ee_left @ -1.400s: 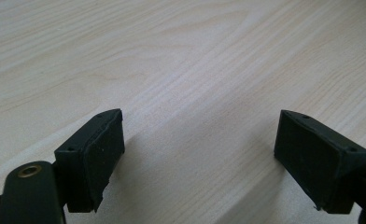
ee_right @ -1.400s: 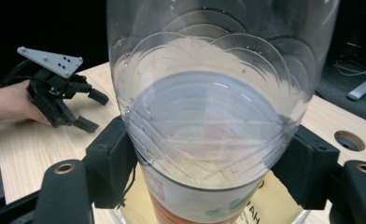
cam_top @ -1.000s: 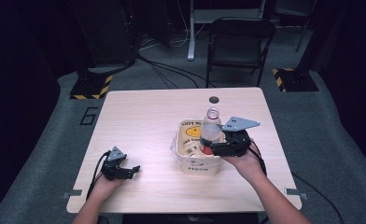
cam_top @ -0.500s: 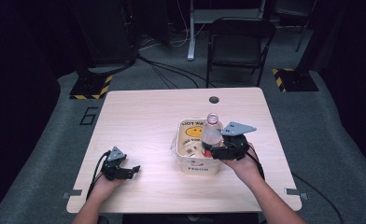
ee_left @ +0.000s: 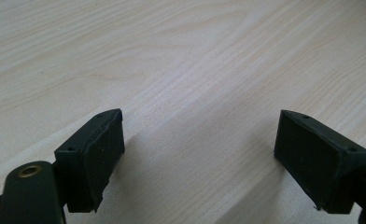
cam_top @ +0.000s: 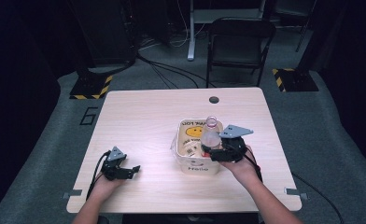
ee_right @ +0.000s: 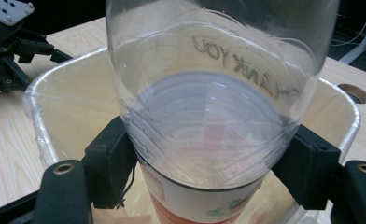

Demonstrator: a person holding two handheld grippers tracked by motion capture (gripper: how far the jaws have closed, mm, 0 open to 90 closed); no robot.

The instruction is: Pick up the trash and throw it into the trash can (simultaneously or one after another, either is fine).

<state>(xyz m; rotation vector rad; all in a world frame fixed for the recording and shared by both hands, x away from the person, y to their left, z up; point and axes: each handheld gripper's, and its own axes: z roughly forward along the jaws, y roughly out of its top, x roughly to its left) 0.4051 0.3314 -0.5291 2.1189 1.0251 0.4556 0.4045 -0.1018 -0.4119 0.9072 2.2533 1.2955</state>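
Left black two-jaw hand-held gripper (cam_top: 133, 169): matte black body, topped by a grey three-cornered plate, with a black cable trailing from its rear. Each jaw ends in a blocky black pad (ee_left: 97, 156) with a slightly rough, worn rubber face and a small recessed screw hole on its upper surface. A brass-coloured ring is set in the arm behind one pad.

Right black two-jaw hand-held gripper (cam_top: 204, 150): same construction, with a larger grey three-cornered plate and black cable. Its jaw arms carry matching brass-coloured rings. Both forearms are bare, without sleeves.
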